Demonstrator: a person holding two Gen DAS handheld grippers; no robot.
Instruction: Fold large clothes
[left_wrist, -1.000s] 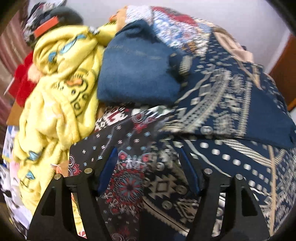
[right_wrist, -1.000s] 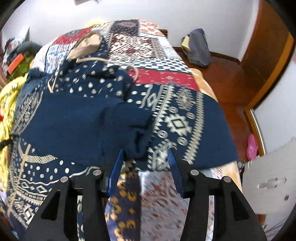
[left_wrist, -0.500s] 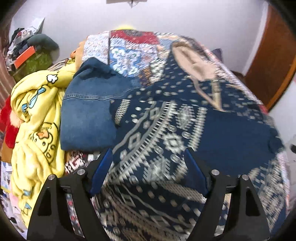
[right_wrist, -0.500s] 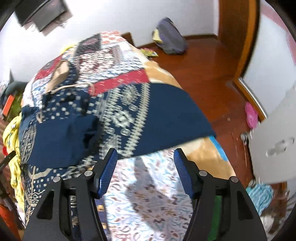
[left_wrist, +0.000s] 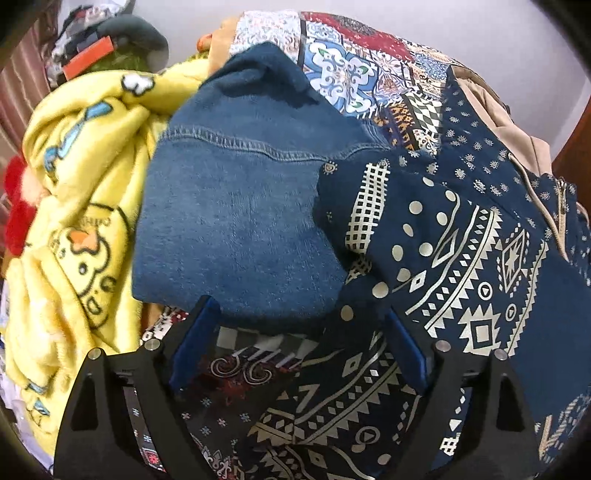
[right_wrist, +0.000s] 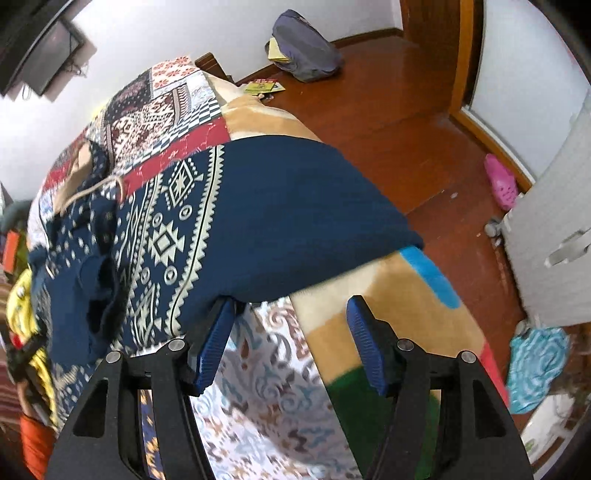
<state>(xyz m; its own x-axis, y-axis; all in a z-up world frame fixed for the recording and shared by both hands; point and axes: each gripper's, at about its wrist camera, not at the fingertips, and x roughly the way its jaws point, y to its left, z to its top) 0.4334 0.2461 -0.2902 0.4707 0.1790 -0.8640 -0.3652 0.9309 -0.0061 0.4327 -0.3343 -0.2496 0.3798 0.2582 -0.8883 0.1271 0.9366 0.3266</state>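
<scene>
A navy hoodie (left_wrist: 480, 240) with a cream geometric print lies spread on the patchwork bedspread (left_wrist: 351, 66), its tan-lined hood (left_wrist: 491, 110) at the far end. My left gripper (left_wrist: 299, 314) hovers over the hoodie's left side beside a folded denim garment (left_wrist: 236, 221). Its jaws are opening, with loose navy cloth and bedspread below them and nothing pinched. In the right wrist view the hoodie (right_wrist: 288, 206) reaches the bed's right edge. My right gripper (right_wrist: 291, 302) stands open just below the hoodie's near edge, the left pad (right_wrist: 214, 343) close to the cloth.
A yellow cartoon blanket (left_wrist: 81, 221) is heaped left of the denim. Right of the bed are a wooden floor (right_wrist: 406, 110), a grey bag (right_wrist: 303, 48), a pink shoe (right_wrist: 500, 181), a white cabinet (right_wrist: 554, 221) and a teal cloth (right_wrist: 535, 365).
Both grippers have let go of the hoodie and spread their jaws. The left one has shifted toward the denim garment. The right one has rolled and slid to the hoodie's right edge.
</scene>
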